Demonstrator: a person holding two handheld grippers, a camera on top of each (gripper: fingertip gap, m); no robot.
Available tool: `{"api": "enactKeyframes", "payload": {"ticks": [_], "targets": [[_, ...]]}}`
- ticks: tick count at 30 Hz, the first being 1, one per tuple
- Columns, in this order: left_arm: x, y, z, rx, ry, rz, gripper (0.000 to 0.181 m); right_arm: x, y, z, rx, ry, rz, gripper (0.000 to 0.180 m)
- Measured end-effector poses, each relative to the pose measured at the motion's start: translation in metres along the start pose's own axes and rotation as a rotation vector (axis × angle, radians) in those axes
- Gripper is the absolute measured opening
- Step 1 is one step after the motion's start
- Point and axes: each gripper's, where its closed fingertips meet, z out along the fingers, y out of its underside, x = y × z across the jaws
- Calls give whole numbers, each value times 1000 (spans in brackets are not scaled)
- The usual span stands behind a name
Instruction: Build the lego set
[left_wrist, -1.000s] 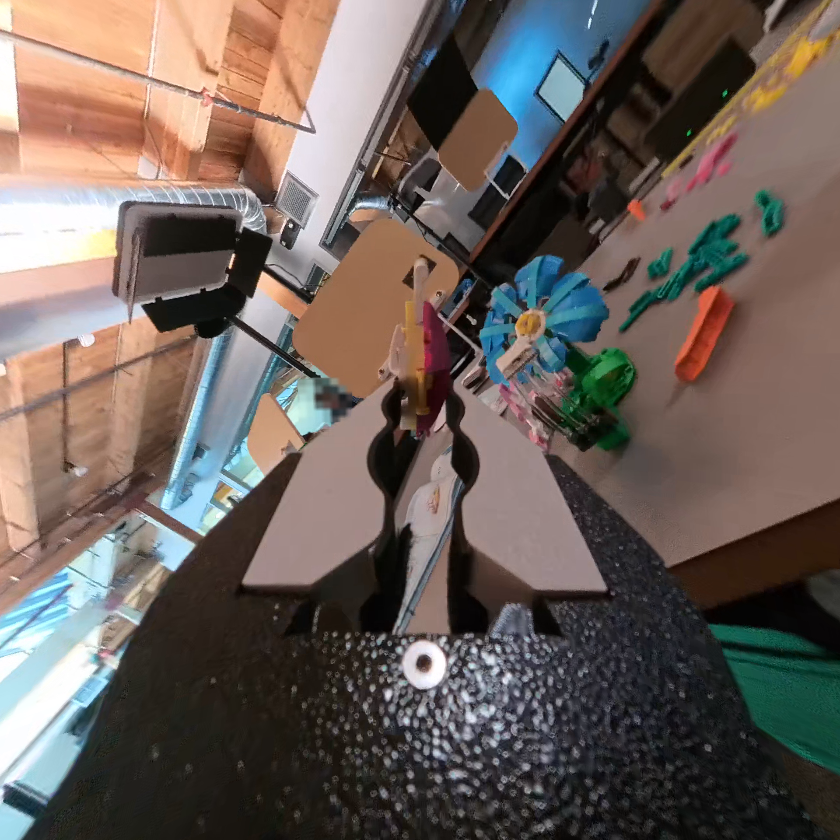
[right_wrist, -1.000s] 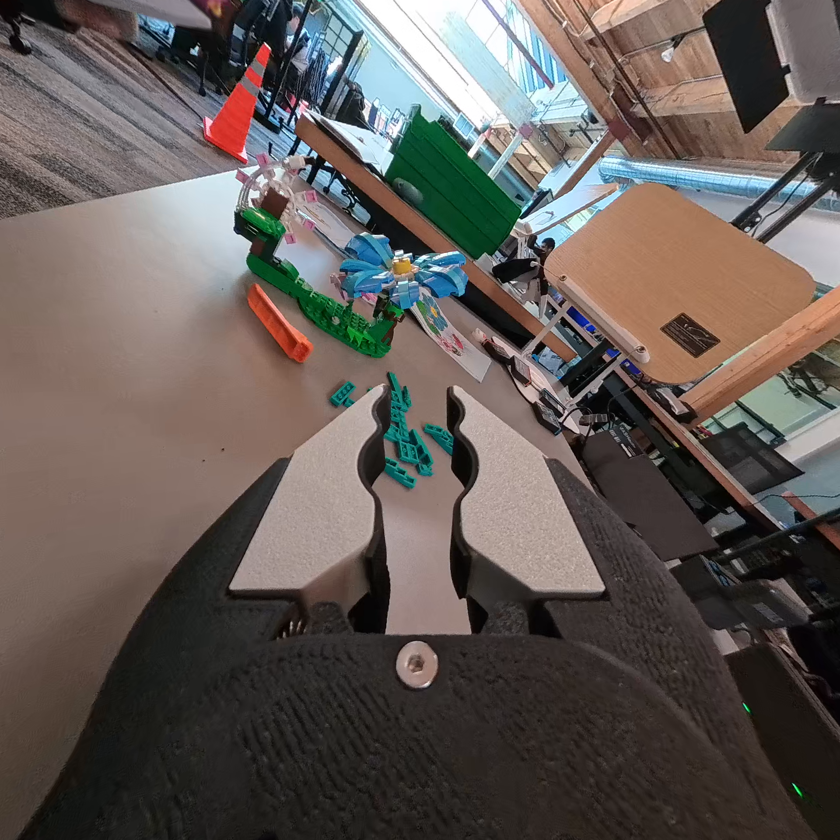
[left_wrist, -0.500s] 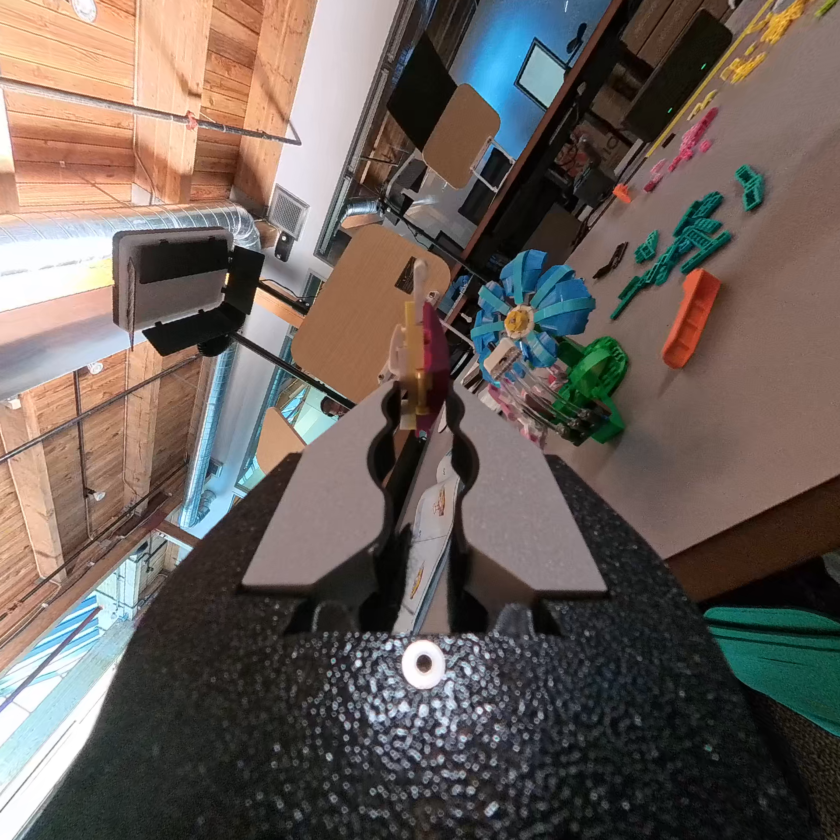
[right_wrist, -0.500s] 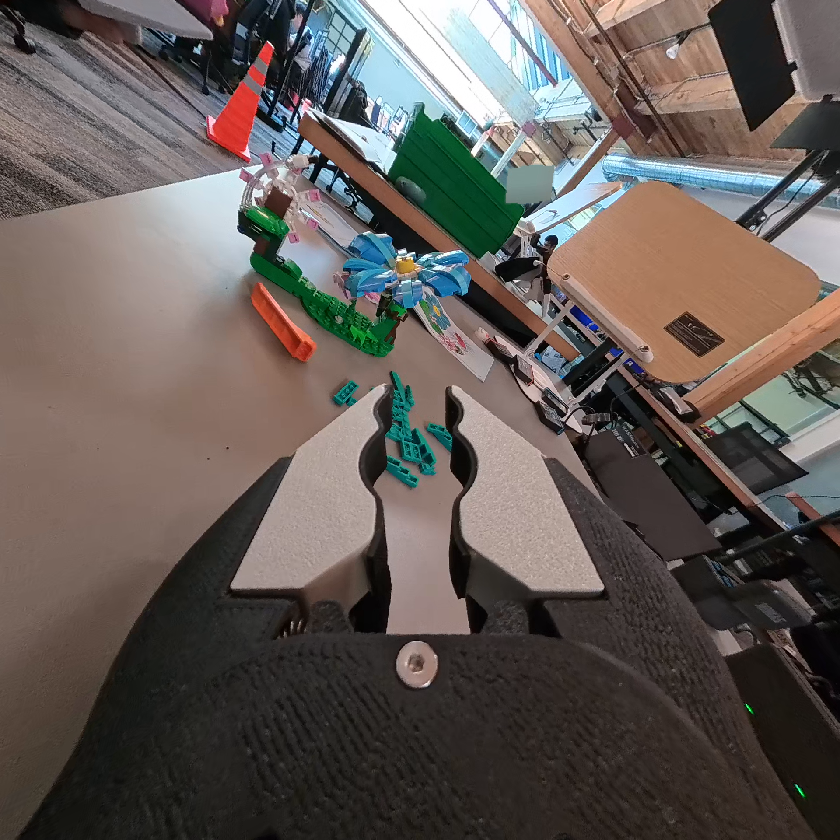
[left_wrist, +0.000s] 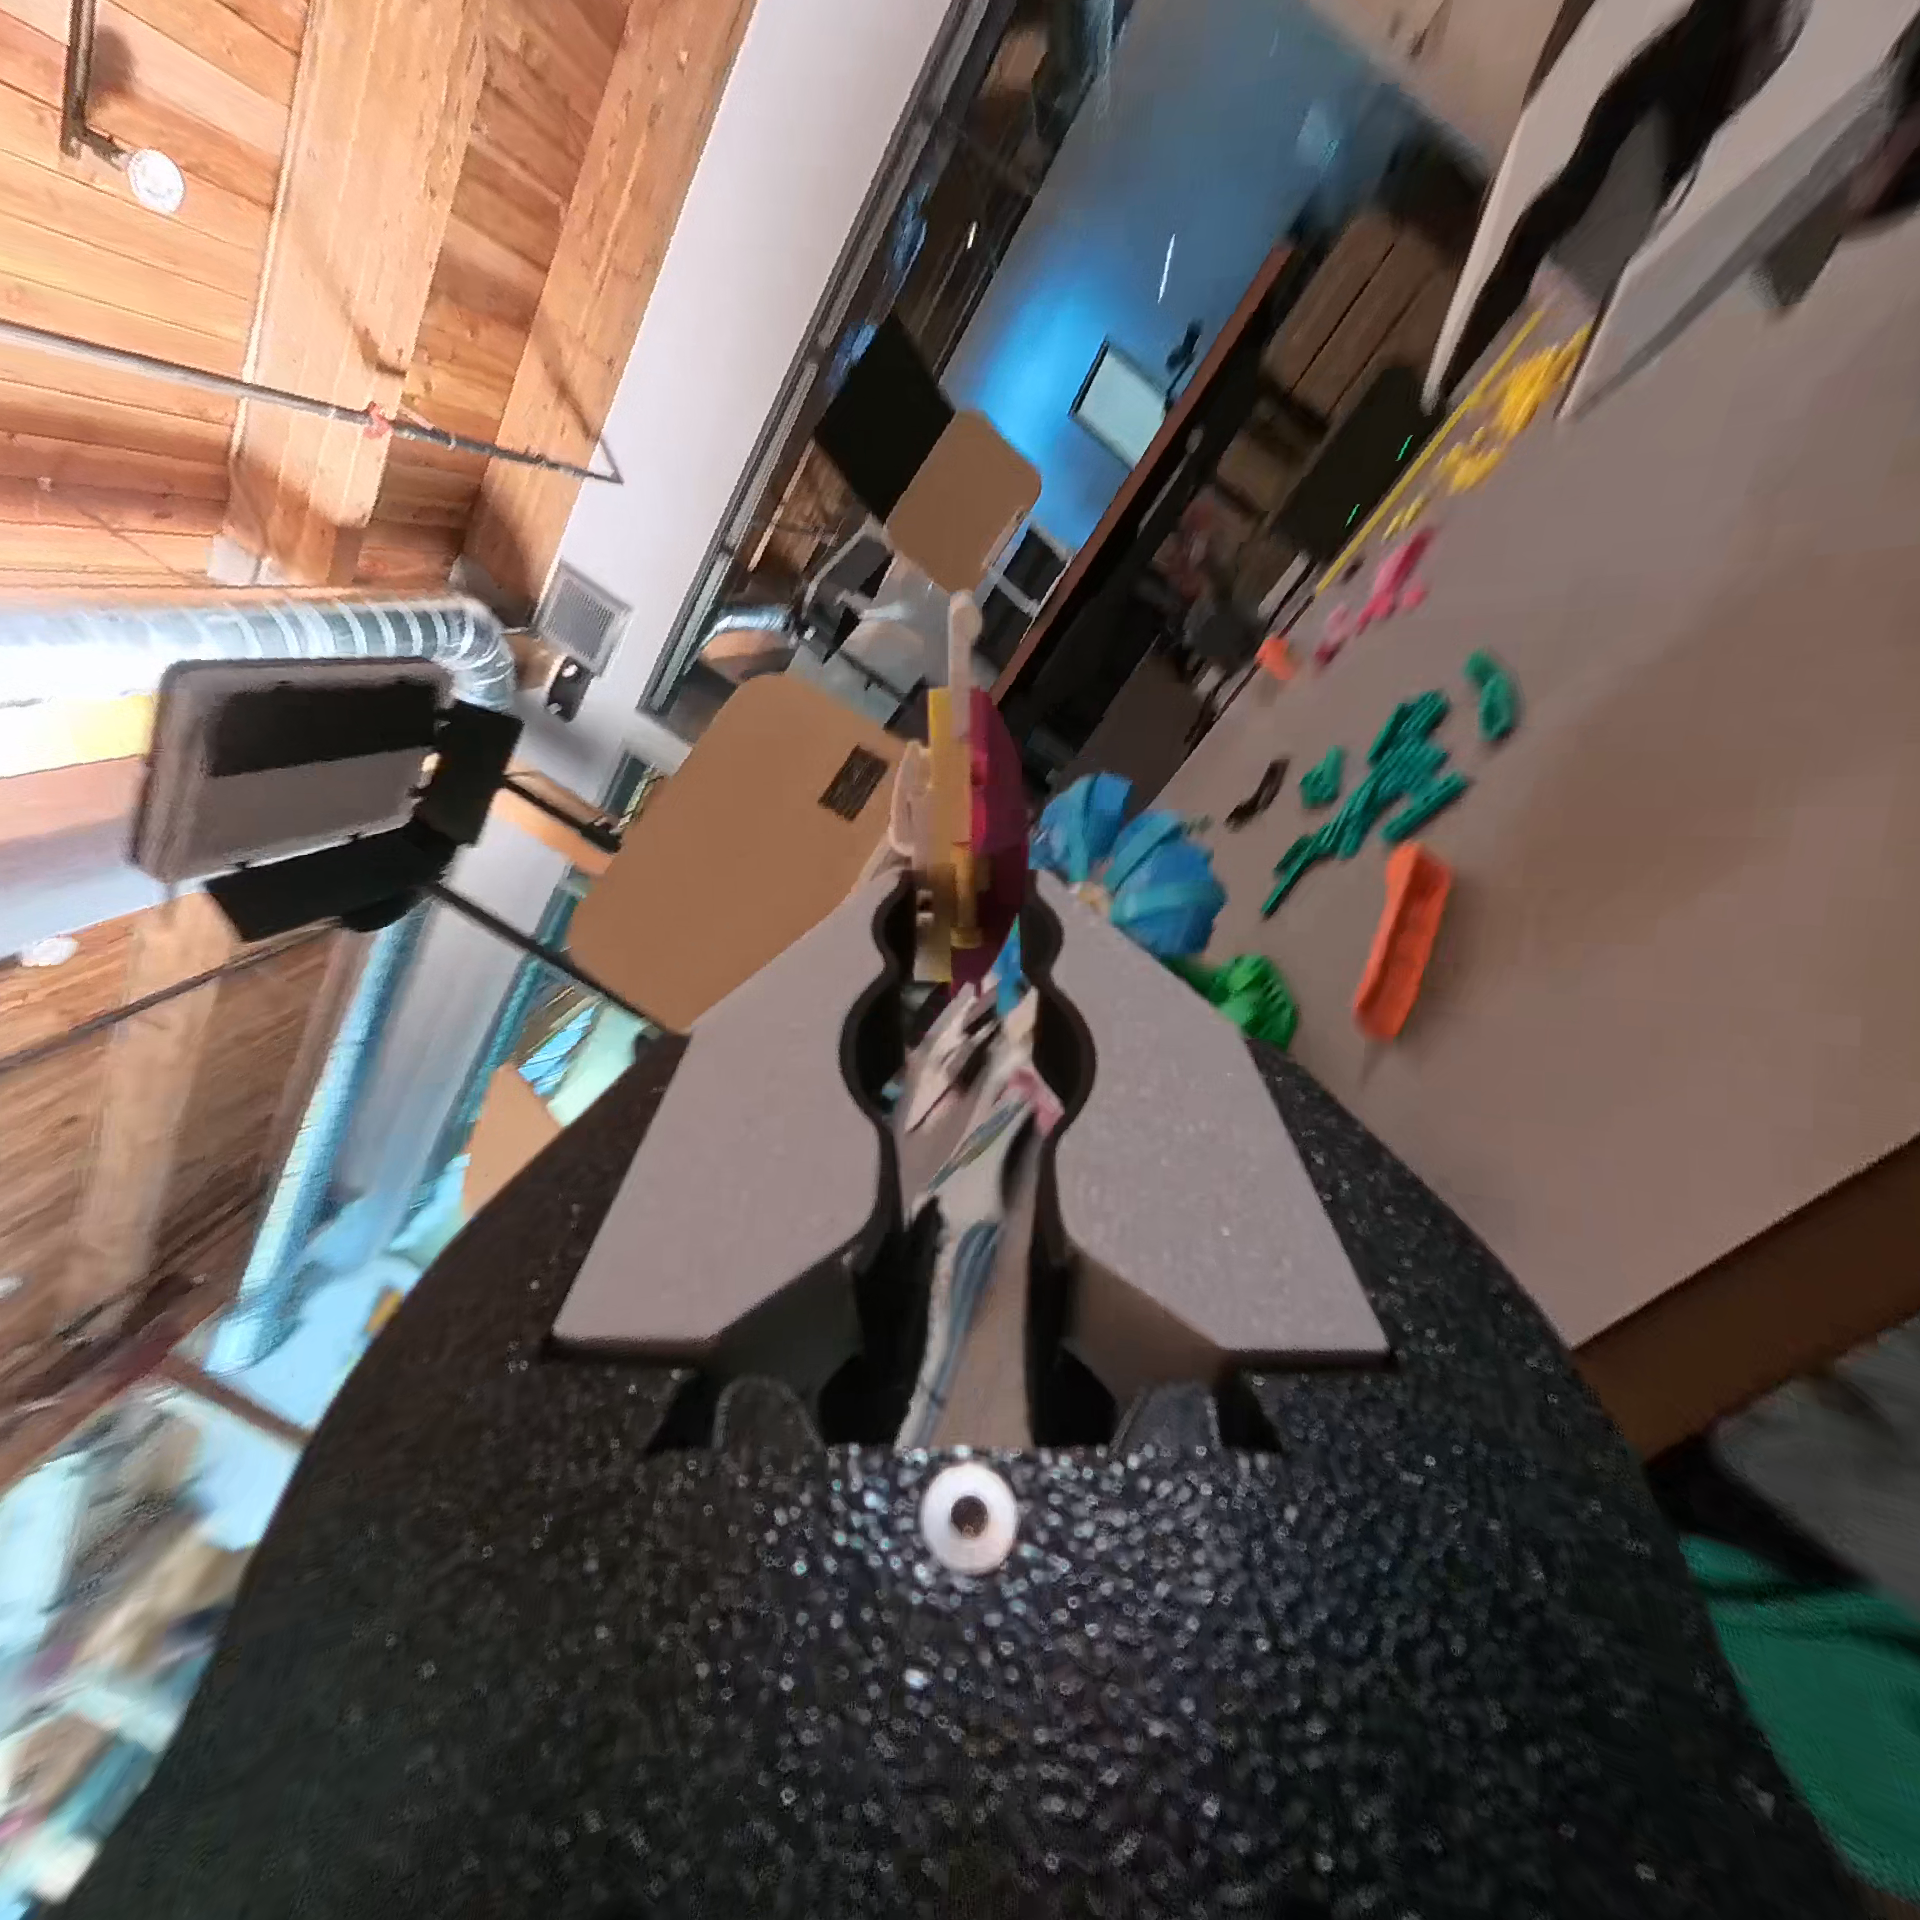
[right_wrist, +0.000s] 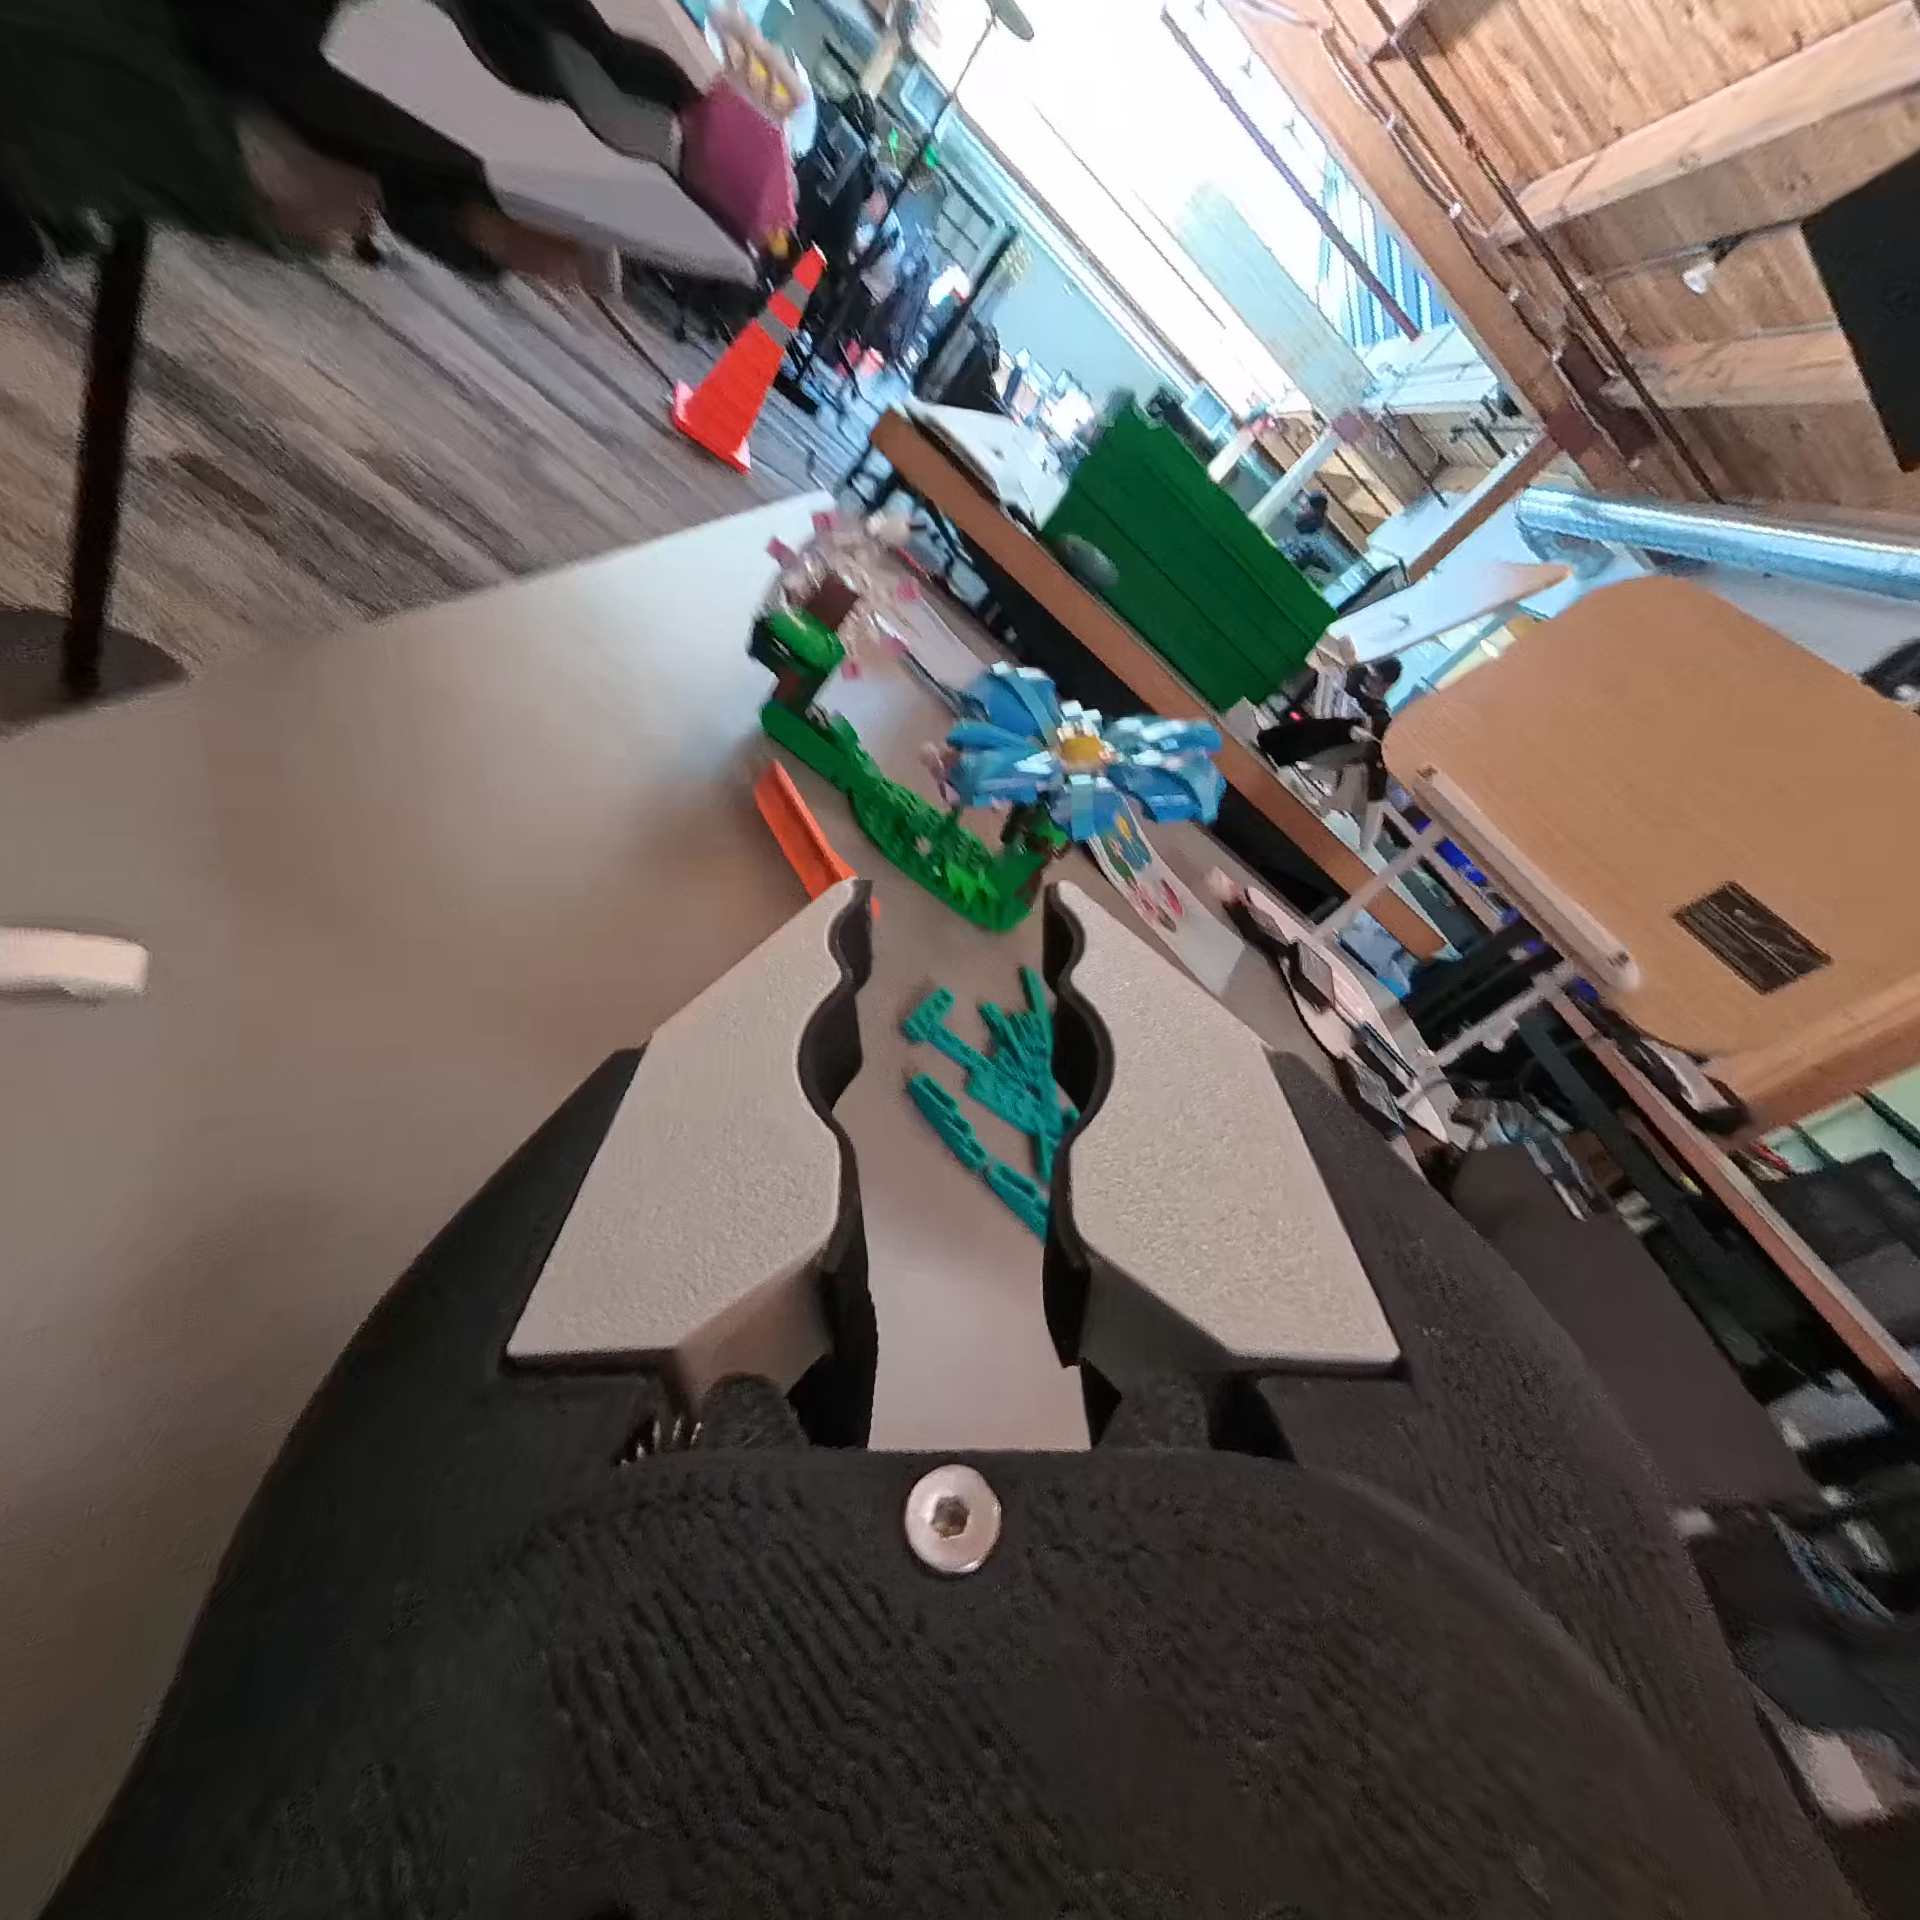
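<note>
- Both views have swung and blurred; right gripper (right_wrist: 951, 914) now hangs gaping and empty over teal pieces (right_wrist: 997, 1070)
- Left gripper (left_wrist: 961, 904) clamps magenta-yellow flower assembly (left_wrist: 971, 831) at its tips; next, likely pinch a teal piece

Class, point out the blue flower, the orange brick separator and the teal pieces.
blue flower (right_wrist: 1081, 750): right wrist view, yellow centre.
orange brick separator (left_wrist: 1403, 954): left wrist view, mid-body.
teal pieces (right_wrist: 1013, 1060): right wrist view, pile's middle.
</note>
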Motion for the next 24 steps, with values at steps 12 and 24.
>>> {"api": "enactKeyframes", "payload": {"ticks": [12, 24], "targets": [[29, -74, 6, 394, 258, -564, 17, -37, -134, 37, 372, -462, 184, 39], [57, -90, -2, 486, 520, -725, 17, -62, -151, 43, 440, -658, 228, 15]]}}
